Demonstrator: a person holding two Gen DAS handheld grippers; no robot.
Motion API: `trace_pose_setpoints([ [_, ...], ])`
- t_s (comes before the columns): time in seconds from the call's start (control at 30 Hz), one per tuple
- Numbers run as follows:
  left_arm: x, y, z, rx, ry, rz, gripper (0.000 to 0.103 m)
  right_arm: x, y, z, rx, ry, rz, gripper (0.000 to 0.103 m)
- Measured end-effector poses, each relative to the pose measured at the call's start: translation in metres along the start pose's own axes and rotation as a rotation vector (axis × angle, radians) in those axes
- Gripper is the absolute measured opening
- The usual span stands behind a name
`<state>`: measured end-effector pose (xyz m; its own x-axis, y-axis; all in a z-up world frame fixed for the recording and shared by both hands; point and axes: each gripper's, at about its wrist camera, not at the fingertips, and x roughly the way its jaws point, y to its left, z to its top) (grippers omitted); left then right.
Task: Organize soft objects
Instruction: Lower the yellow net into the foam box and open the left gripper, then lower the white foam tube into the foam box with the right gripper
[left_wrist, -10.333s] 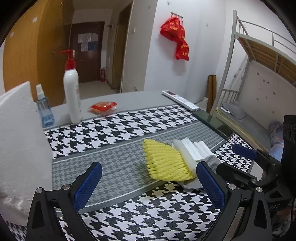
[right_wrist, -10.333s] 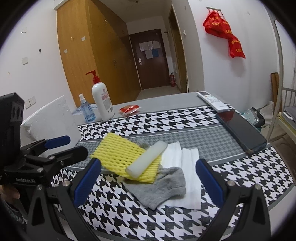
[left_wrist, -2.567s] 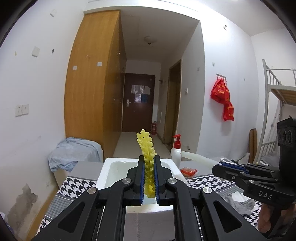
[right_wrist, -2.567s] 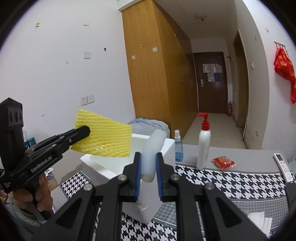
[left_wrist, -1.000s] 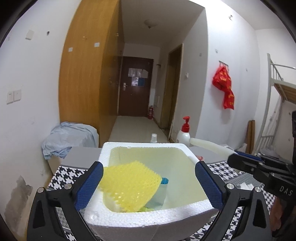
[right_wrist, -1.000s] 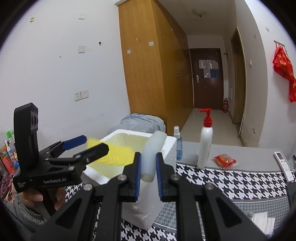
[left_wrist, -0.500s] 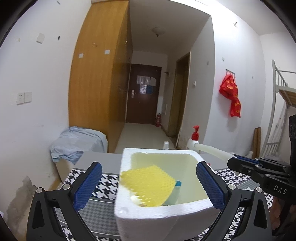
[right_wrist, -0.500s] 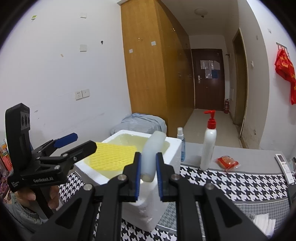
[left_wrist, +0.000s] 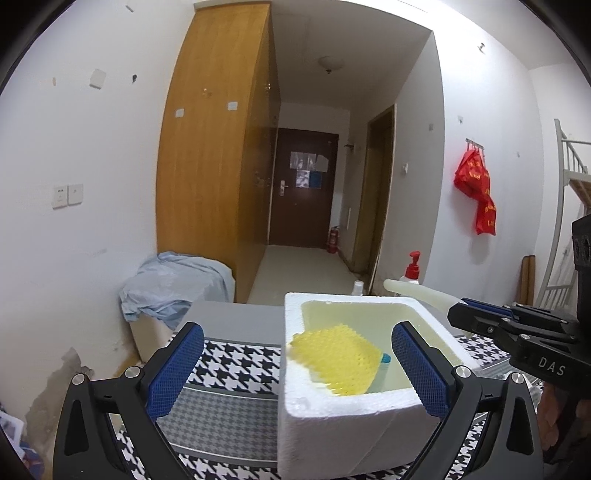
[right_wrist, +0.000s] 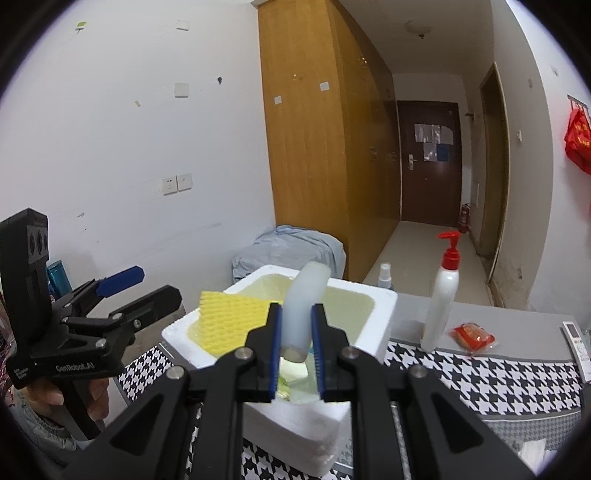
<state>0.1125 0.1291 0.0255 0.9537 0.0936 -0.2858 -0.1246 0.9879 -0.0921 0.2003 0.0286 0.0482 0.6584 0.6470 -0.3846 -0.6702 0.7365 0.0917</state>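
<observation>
Foam tube (right_wrist: 301, 312) clamped between your right gripper (right_wrist: 295, 343) fingers, long axis along them, far end above foam box (right_wrist: 295, 424) at surface's left edge. Yellow mesh (left_wrist: 334, 356) inside. Left gripper (left_wrist: 295, 369) open, empty. Right hand does drop.

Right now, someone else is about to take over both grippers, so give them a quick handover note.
Left gripper: open, holding nothing, beside the foam box.
Right gripper: shut on the white foam tube, held above the box.
Done: the yellow foam net lies inside the box, leaning on a blue-capped bottle.
Left: lower the tube into the box and let go. Other soft items lie further along the checked tablecloth, mostly out of view now, so look there before you finish.
</observation>
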Motion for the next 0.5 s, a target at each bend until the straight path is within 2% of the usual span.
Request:
trace_pose_setpoints([
  [0.5,-0.014,0.02,-0.004,-0.022,-0.01,0.045,0.102,0.024,0.013,0.005,0.004,0.028,0.04,0.018],
])
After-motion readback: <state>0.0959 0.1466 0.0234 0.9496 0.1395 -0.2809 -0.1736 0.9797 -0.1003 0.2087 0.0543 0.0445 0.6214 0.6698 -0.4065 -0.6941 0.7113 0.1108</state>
